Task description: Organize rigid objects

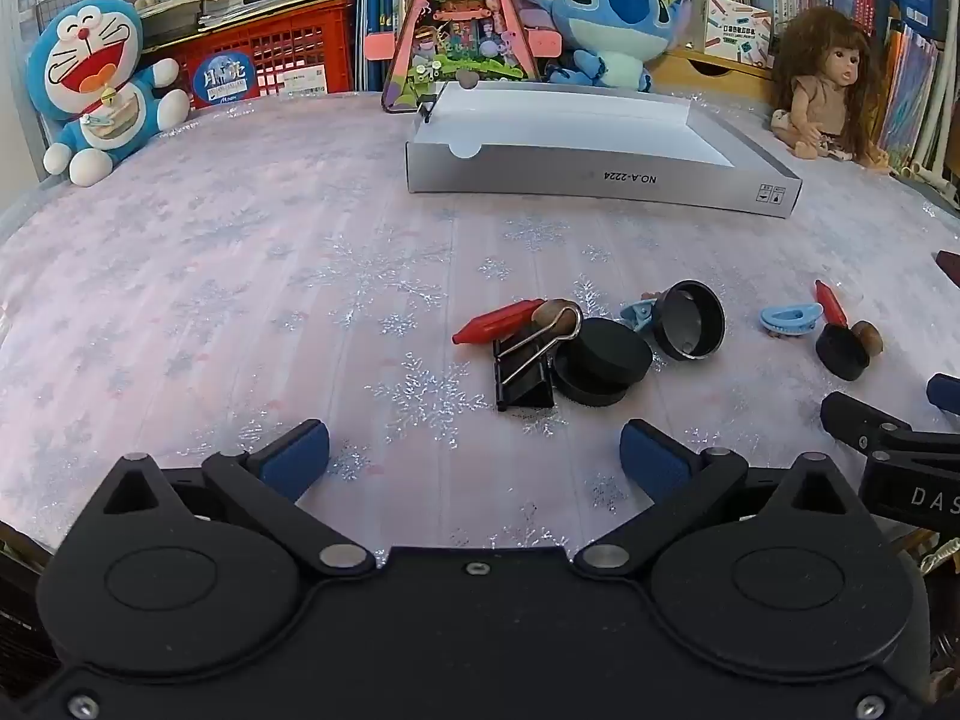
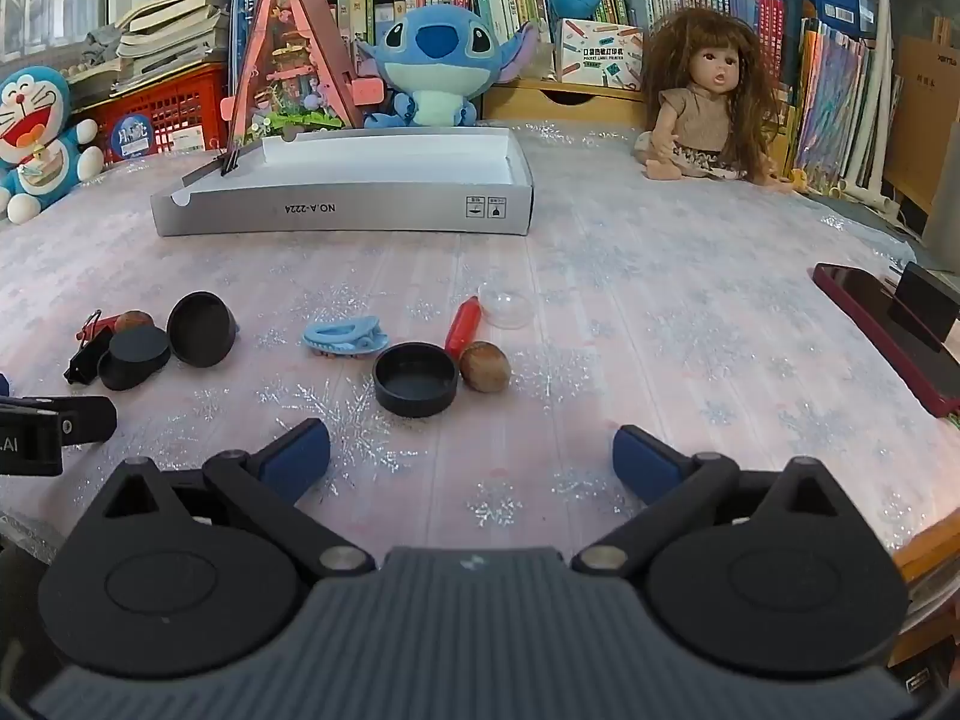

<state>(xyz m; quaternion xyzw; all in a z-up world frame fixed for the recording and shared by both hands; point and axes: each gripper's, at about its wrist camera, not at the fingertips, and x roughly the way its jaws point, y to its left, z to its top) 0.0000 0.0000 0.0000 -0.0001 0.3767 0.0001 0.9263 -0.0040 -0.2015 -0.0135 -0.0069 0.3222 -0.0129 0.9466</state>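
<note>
My left gripper (image 1: 474,459) is open and empty, just short of a pile: a black binder clip (image 1: 523,373), a red crayon-like piece (image 1: 497,320), a brown nut (image 1: 555,312), a black round lid (image 1: 603,369) and a black cup on its side (image 1: 689,319). My right gripper (image 2: 471,457) is open and empty, near a black round lid (image 2: 415,379), a brown nut (image 2: 485,366), a red piece (image 2: 465,325), a blue hair clip (image 2: 345,336) and a clear dome (image 2: 509,308). A grey open box (image 2: 342,210) lies behind; it also shows in the left wrist view (image 1: 600,174).
Plush toys (image 1: 96,90) (image 2: 435,60), a doll (image 2: 699,96), a red crate (image 1: 270,54) and books line the table's back. A dark red phone (image 2: 894,330) lies at the right. The right gripper's arm (image 1: 888,444) shows at the left view's right edge.
</note>
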